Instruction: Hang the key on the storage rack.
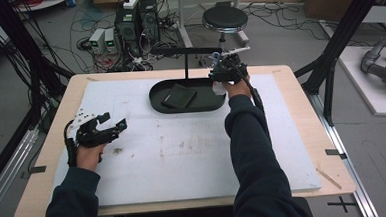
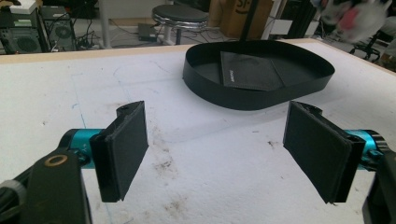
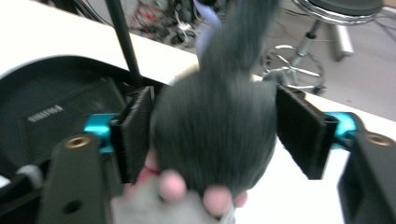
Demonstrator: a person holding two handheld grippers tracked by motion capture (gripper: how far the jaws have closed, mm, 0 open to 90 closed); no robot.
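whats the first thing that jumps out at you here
A grey furry toy with pink bits sits between the right gripper's parted jaws, at the far right end of the black oval tray. The left gripper hovers open over the stained white mat.

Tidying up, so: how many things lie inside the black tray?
1: a dark folded cloth in the black tray's left half; more may be hidden at its right end.

Lighting: even, bright indoor light; white bench (image 1: 193,153) faintly washed out, shadows soft. High view: slightly soft throughout. Left gripper view: sharp, blur at far upper right. Right gripper view: grey furry toy (image 3: 215,126) between the jaws motion-blurred, background unfocused.
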